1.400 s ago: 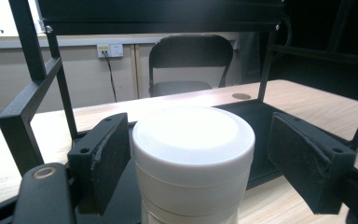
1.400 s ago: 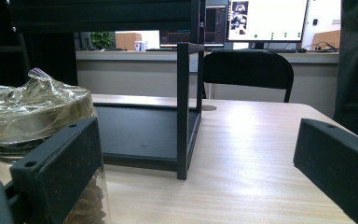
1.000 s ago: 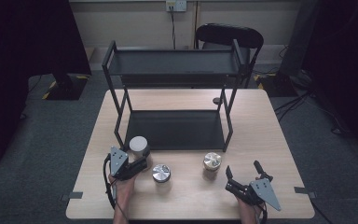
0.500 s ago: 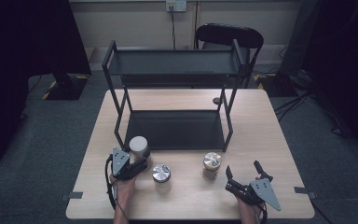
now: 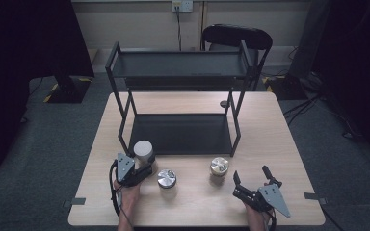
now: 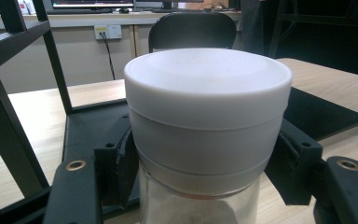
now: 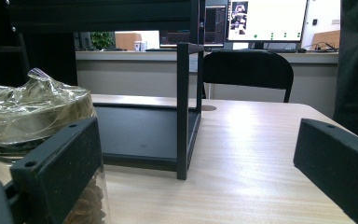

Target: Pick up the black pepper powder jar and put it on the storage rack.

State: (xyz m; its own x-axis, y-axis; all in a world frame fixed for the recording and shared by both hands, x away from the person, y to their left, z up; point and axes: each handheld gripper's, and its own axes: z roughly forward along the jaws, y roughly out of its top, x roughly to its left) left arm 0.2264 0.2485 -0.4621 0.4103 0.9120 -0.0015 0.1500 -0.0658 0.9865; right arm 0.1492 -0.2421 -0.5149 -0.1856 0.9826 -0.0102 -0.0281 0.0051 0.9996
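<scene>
A glass jar with a white lid (image 5: pixel 143 150) stands at the front left of the table, just before the black rack. My left gripper (image 5: pixel 143 162) is shut on it: its jaws have just been closing and now press below the white lid (image 6: pixel 207 112) on both sides. A silver-lidded jar (image 5: pixel 166 179) stands just right of it. A jar with a crinkled foil top (image 5: pixel 219 166) stands further right, and appears at the left as the foil-topped jar (image 7: pixel 32 112). My right gripper (image 5: pixel 250 173) lies open near the front right edge, nothing between its jaws.
A black two-tier rack (image 5: pixel 180 134) takes up the middle of the wooden table (image 5: pixel 270 130), its front post (image 7: pixel 182 107) ahead of the right gripper. A black chair (image 5: pixel 236 36) stands behind the table. A small dark disc (image 5: pixel 224 103) lies by the rack's back right leg.
The left jaws have drawn in a little onto the white-lidded jar. Neither hand nor any jar has shifted.
</scene>
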